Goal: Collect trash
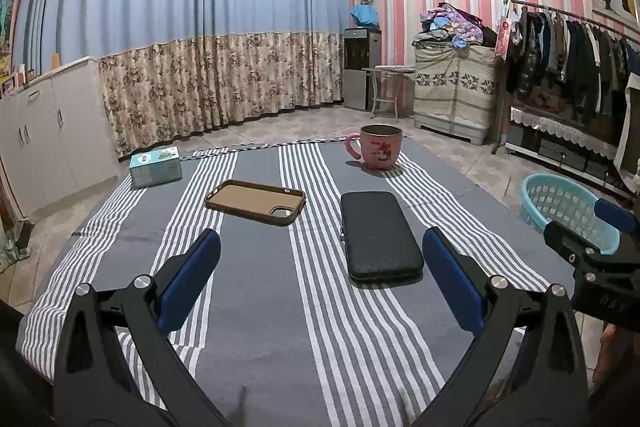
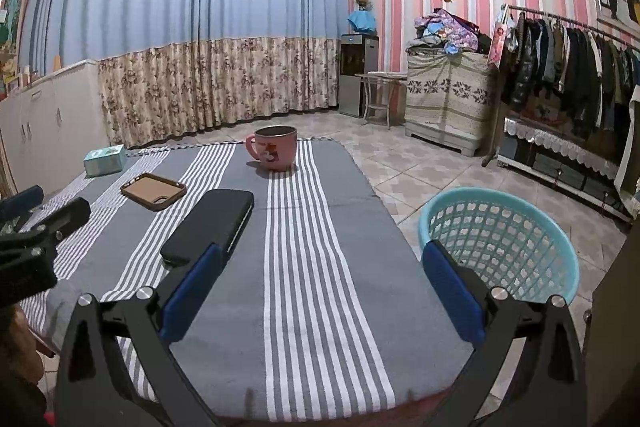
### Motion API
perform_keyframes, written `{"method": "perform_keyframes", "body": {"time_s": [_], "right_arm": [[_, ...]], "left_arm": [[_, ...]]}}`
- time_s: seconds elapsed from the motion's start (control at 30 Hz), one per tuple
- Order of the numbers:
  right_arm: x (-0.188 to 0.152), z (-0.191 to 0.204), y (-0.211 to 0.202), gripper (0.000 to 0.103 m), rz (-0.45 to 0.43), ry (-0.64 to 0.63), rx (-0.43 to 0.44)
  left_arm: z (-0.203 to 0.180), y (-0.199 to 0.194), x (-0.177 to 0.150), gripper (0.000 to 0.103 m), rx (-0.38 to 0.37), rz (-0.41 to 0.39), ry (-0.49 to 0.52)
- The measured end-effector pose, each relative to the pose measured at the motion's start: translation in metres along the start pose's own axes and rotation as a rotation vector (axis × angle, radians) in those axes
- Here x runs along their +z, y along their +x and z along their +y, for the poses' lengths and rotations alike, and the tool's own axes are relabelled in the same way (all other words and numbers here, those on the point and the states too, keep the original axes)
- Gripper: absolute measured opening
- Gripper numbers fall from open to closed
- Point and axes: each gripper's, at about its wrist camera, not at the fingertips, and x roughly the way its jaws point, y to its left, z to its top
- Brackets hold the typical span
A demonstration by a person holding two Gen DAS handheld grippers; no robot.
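Note:
On the grey striped cloth lie a brown phone case (image 1: pixel 256 201) (image 2: pixel 153 191), a black case (image 1: pixel 379 235) (image 2: pixel 210 225), a pink mug (image 1: pixel 376 146) (image 2: pixel 275 147) and a teal tissue box (image 1: pixel 156 166) (image 2: pixel 104 159). A light-blue mesh basket (image 1: pixel 568 213) (image 2: pixel 498 241) stands on the floor to the right of the table. My left gripper (image 1: pixel 320 267) hovers open above the near cloth, nothing between its blue pads (image 1: pixel 188 283). My right gripper (image 2: pixel 322 279) is open too, empty, near the table's right edge beside the basket. Each gripper shows at the other view's edge.
The table (image 2: pixel 320 307) ends just right of the white stripes, with tiled floor (image 2: pixel 420 163) beyond. A clothes rack (image 2: pixel 568 67) lines the right wall, a covered cabinet (image 2: pixel 448 95) and water dispenser (image 2: pixel 354 79) stand at the back. White cupboards (image 1: pixel 44 131) run along the left.

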Motion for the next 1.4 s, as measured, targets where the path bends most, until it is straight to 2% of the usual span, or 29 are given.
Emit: {"method": "perform_keyframes", "body": {"time_s": [0.5, 1.4], "right_arm": [[0.005, 0.001, -0.007, 0.098, -0.034, -0.02, -0.006], [0.006, 0.001, -0.006, 0.098, -0.052, -0.038, -0.015]], "left_arm": [[0.013, -0.011, 0.006, 0.098, 0.016, -0.046, -0.014], [0.016, -0.009, 0.004, 0.098, 0.022, -0.048, -0.016]]}}
